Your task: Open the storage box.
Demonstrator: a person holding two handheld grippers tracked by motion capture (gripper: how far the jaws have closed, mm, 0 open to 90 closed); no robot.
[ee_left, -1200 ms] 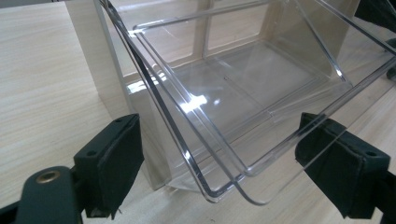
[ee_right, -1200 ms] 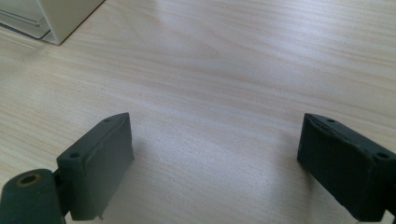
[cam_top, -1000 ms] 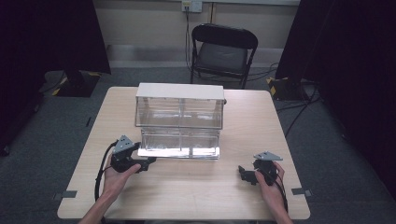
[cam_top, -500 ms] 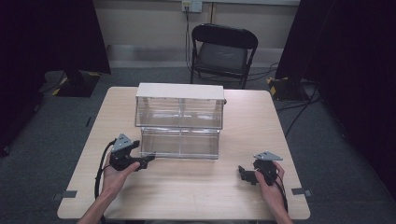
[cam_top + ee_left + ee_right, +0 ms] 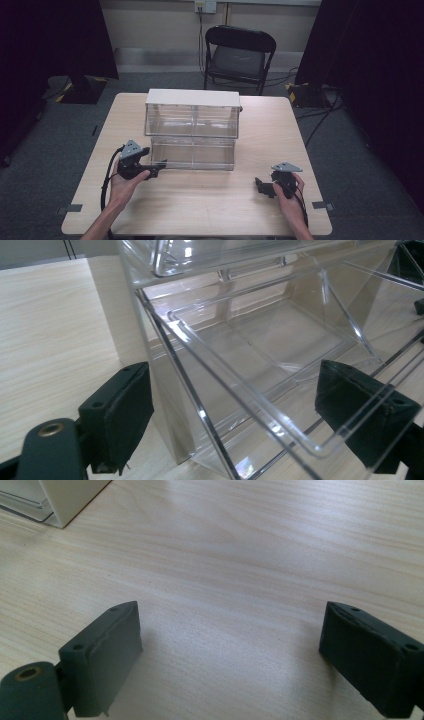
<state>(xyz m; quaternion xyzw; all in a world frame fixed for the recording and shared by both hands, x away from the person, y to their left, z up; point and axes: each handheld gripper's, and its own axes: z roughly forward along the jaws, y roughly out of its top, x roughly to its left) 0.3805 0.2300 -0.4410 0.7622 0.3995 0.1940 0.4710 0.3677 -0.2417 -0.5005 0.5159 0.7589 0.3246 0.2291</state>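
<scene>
Clear plastic drawer cabinet (image 5: 192, 127) stands near the middle of the light wooden table (image 5: 210, 200), slightly toward the far edge. Two tiers, each split in two compartments side by side; opaque white top and side panels, fronts and drawers transparent. Contents: none discernible through the plastic.

Lower left drawer (image 5: 172, 155) sits pulled a little out of the frame toward the person. In the left gripper view the drawer (image 5: 260, 365) is a see-through tray with a thick glossy rim, slanted front wall, flat bare floor; strong reflections along the edges. The upper tier's drawer (image 5: 225, 255) appears above it, pushed in.

Left gripper (image 5: 155, 170) held at the cabinet's near left corner, pointing rightward along the front. Jaws spread wide, one outside the cabinet's white side wall, the other seen through the drawer's clear front rim (image 5: 240, 405). Whether either pad touches the plastic cannot be told; nothing is pinched.

Right gripper (image 5: 261, 187) low over bare tabletop near the right front corner, well apart from the cabinet. Jaws spread wide, nothing between them but wood grain; the right gripper view catches a corner of the cabinet (image 5: 55, 500) at the upper left.

Black folding chair (image 5: 239, 55) stands on the grey floor beyond the table.
</scene>
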